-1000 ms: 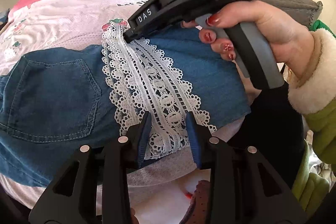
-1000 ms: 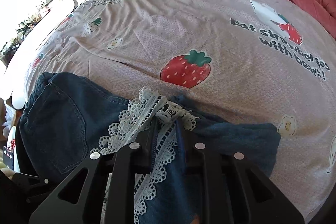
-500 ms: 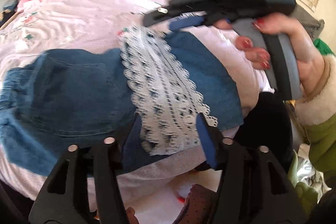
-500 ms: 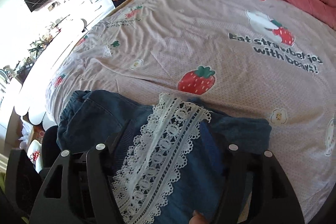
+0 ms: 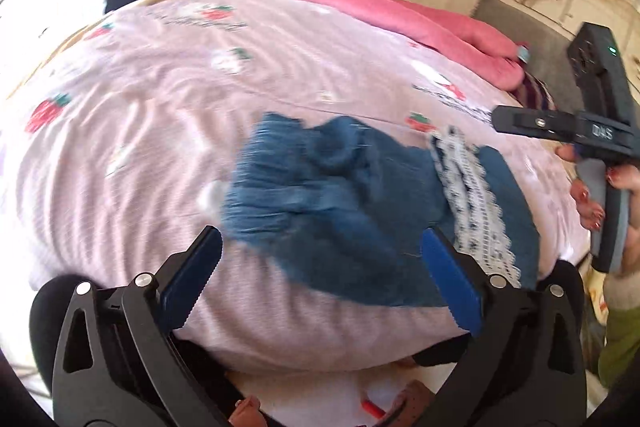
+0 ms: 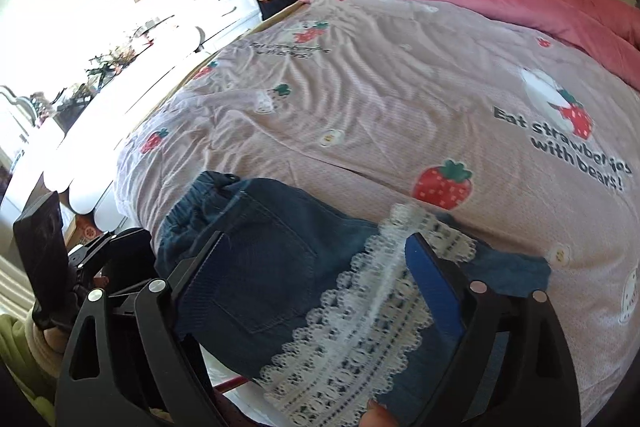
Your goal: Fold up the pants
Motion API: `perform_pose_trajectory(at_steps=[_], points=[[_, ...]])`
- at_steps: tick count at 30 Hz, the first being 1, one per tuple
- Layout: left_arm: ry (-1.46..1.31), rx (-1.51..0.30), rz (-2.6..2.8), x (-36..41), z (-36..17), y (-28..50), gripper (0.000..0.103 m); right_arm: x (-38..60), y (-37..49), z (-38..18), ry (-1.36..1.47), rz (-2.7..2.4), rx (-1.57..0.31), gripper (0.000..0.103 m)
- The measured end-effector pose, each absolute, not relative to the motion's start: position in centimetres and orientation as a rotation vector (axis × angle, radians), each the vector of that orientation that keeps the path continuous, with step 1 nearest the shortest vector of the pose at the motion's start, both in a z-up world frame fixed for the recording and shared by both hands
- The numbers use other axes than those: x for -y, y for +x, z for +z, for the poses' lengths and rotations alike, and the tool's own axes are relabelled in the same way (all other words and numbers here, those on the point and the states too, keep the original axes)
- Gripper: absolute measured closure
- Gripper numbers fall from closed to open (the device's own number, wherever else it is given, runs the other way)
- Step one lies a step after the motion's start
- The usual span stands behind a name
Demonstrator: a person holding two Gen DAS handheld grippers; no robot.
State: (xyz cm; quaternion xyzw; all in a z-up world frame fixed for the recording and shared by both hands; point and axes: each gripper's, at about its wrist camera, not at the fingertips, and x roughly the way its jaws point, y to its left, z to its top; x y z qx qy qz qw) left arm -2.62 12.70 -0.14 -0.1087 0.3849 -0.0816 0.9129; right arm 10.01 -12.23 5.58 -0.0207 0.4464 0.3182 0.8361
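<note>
On the near edge of a bed, over a pale pink sheet [image 6: 400, 99] printed with strawberries, lie the denim pants [image 6: 272, 259], folded over into a compact bundle.

Farthest left in the right wrist view, the left gripper [image 6: 92, 259] shows as a dark shape beside the bed's corner. In its own view, that left gripper [image 5: 320, 279] has its blue-padded fingers [image 5: 192, 279] spread wide; its jaws have just been opening, and nothing is pinched between them. The pants [image 5: 340, 195] lie beyond and below the tips, blurred, with the gathered waistband end toward the left of that view.

Moving rightward across the garment, a back pocket faces up on the denim, then a broad band of white lace trim [image 6: 360, 339] runs diagonally across the folded leg. The right gripper [image 6: 316, 287] hangs over this stretch, its jaws have likewise just been opening, and they stand wide apart with cloth visible between them but no pad pressing on it. A fingertip shows at the bottom edge of this view.

At the far right of the left wrist view, the right gripper [image 5: 560, 125] is held by a hand [image 5: 600, 195] with red-painted nails, above the lace trim [image 5: 472, 195]. A pink duvet [image 5: 360, 3] is heaped along the far side of the bed.
</note>
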Motion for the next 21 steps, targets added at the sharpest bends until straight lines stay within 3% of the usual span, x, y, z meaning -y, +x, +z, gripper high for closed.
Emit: perform_pose_trajectory(at_steps=[21], points=[[-0.274, -0.864, -0.162, -13.5, -2.9, -2.5, 0.010, 1.1, 13.1, 2.6, -0.200, 0.846, -1.032, 0.009]])
